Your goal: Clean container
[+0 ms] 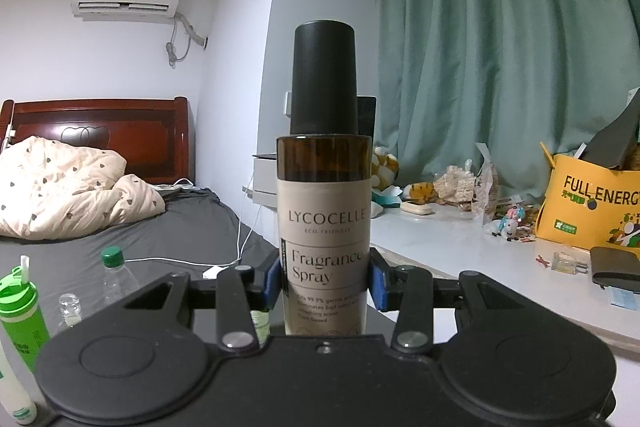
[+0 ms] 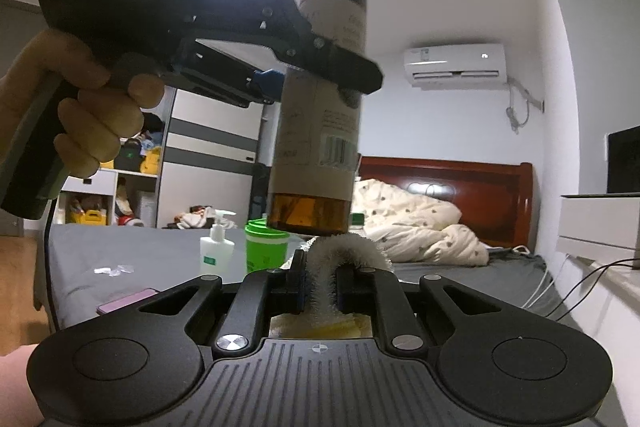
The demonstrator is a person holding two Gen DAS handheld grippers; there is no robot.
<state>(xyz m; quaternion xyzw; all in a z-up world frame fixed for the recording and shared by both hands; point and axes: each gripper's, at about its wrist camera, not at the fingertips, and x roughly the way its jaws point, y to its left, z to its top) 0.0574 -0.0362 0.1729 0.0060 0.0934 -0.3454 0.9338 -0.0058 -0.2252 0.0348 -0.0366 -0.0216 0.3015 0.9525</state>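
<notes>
Left wrist view, spray bottle (image 1: 324,227) upright between clamped fingers (image 1: 378,283)

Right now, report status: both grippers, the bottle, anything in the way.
Left gripper shut on spray bottle, upright, black cap on. Right gripper shut on white brush, bent under bottle base. Nothing between them.
</notes>
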